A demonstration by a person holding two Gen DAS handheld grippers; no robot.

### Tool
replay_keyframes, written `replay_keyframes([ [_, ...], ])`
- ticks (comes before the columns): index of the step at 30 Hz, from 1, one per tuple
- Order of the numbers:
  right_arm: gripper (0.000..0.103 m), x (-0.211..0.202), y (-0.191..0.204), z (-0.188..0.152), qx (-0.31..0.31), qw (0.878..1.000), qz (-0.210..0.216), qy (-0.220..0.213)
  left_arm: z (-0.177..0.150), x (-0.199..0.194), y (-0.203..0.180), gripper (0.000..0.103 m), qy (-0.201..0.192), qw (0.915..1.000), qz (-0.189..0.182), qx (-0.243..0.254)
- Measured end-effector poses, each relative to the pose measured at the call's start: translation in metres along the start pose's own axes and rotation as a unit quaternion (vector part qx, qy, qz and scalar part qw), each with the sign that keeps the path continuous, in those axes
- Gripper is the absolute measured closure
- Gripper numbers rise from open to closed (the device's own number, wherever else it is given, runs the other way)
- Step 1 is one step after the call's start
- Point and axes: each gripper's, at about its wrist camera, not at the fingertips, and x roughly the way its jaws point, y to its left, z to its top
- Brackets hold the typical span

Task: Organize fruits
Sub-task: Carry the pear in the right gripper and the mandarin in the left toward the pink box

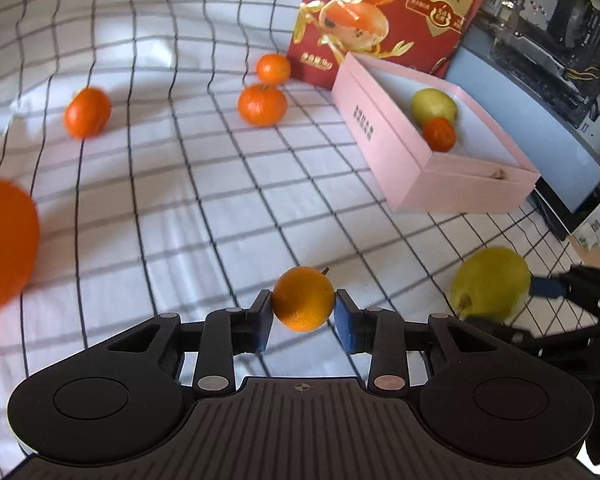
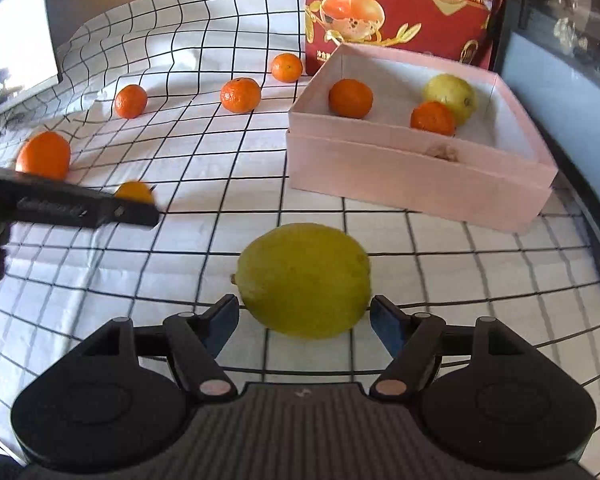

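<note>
My left gripper (image 1: 303,312) is shut on a small orange (image 1: 303,299) above the checked cloth. My right gripper (image 2: 303,320) is shut on a yellow-green pear (image 2: 304,280); that pear also shows in the left wrist view (image 1: 490,282). The pink box (image 2: 412,176) sits ahead to the right and holds two oranges (image 2: 350,98) (image 2: 433,118) and a pear (image 2: 452,96). In the right wrist view the left gripper's finger (image 2: 72,206) hides most of its orange (image 2: 134,191).
Loose oranges lie on the cloth (image 1: 87,112) (image 1: 262,105) (image 1: 273,68) (image 1: 4,248). A red printed carton (image 1: 384,12) stands behind the box. A computer case (image 1: 556,40) is at the right, a monitor (image 2: 12,52) at the far left.
</note>
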Motion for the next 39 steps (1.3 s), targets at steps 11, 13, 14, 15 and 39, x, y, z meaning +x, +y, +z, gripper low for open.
replay_keyframes([
  [11,0.029,-0.008,0.009,0.003,-0.098,0.995,-0.024,-0.026,-0.01,-0.017,0.001,0.065,-0.009,0.9997,0.004,-0.024],
  [13,0.034,-0.007,0.008,0.007,-0.078,0.996,-0.018,-0.027,-0.012,-0.017,0.0,0.065,-0.007,0.9996,0.004,-0.026],
  [14,0.034,-0.007,0.008,0.008,-0.07,0.997,-0.016,-0.027,-0.013,-0.018,-0.001,0.065,-0.006,0.9996,0.004,-0.027],
  [15,0.034,-0.006,0.007,0.01,-0.063,0.998,-0.016,-0.026,-0.014,-0.017,-0.001,0.065,-0.005,0.9996,0.003,-0.028],
  [39,0.033,-0.033,-0.037,0.022,0.059,0.997,-0.021,-0.04,-0.021,-0.019,-0.018,0.065,0.0,0.9996,-0.02,-0.02],
])
